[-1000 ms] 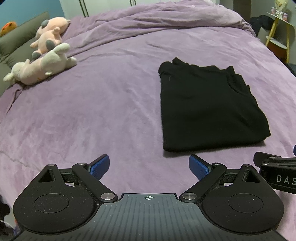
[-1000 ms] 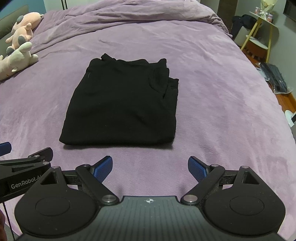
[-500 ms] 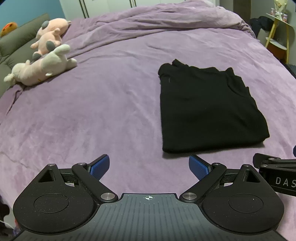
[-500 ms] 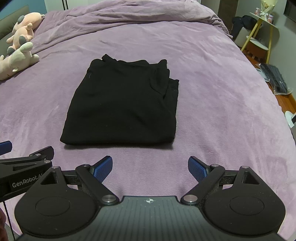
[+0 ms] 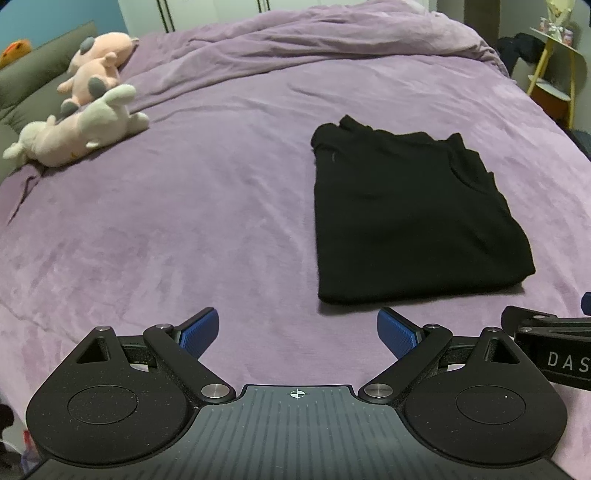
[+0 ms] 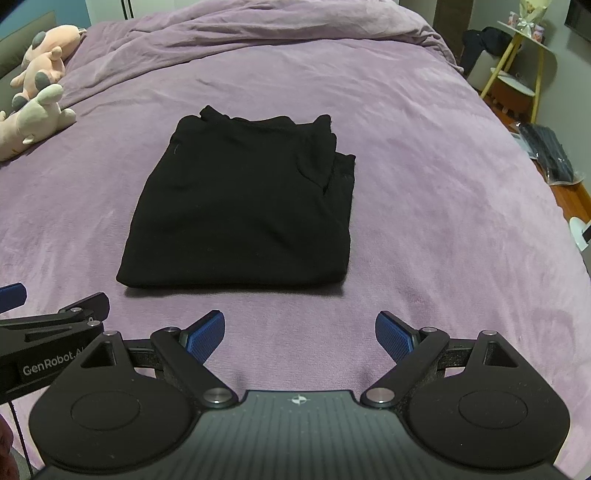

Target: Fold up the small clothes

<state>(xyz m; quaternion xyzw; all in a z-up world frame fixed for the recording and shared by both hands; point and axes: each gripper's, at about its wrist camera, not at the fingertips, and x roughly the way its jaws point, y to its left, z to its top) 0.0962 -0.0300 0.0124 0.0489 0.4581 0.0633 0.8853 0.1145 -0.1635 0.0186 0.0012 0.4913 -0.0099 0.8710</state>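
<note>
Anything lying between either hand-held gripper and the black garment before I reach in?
Nothing visible. Only bare purple blanket separates the open right hand-held gripper and open left hand-held gripper from the folded black garment. The plush toys sit far left, apart.

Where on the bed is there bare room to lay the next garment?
Widest bare purple blanket lies between the plush toys and the folded black garment. A narrower strip runs right of the garment. Crowded: far left by the toys, and the bunched duvet.
</note>
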